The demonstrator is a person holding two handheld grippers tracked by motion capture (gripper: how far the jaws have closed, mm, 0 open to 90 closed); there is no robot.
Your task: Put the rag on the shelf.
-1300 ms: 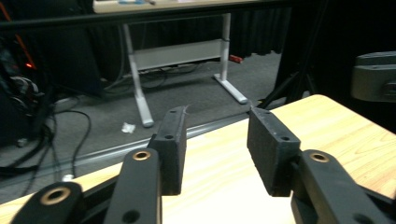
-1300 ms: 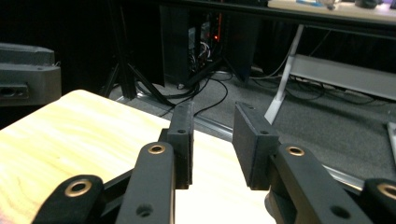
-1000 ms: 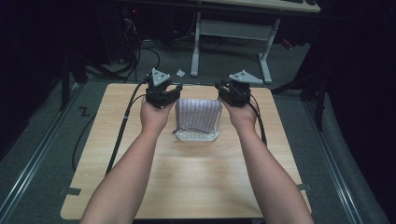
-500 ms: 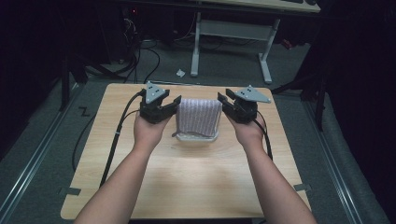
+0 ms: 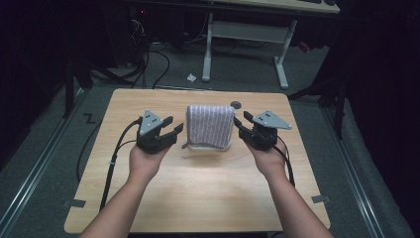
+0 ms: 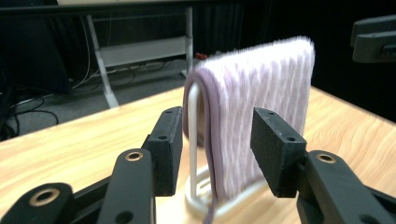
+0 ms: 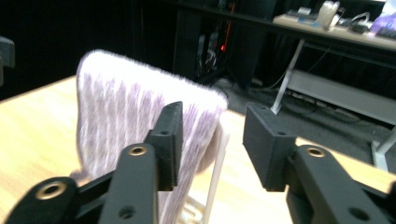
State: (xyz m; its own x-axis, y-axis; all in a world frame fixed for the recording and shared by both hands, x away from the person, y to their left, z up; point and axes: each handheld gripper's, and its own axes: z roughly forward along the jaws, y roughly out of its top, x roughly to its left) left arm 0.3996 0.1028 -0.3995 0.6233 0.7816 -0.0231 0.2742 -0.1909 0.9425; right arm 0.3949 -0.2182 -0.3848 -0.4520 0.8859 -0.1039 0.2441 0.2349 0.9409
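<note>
One towel (image 5: 210, 125), two tools apart

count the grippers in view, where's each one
2. The left gripper sits left of the striped towel hung over a white rack, jaws open. The right gripper sits to the towel's right, jaws open too. Neither touches the towel.

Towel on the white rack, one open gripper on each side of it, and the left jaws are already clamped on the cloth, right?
Not clamped. In the left gripper view the left gripper stands open, its jaws apart and short of the striped towel. The rest holds: it hangs over the white rack, with the right gripper open on the other side.
</note>
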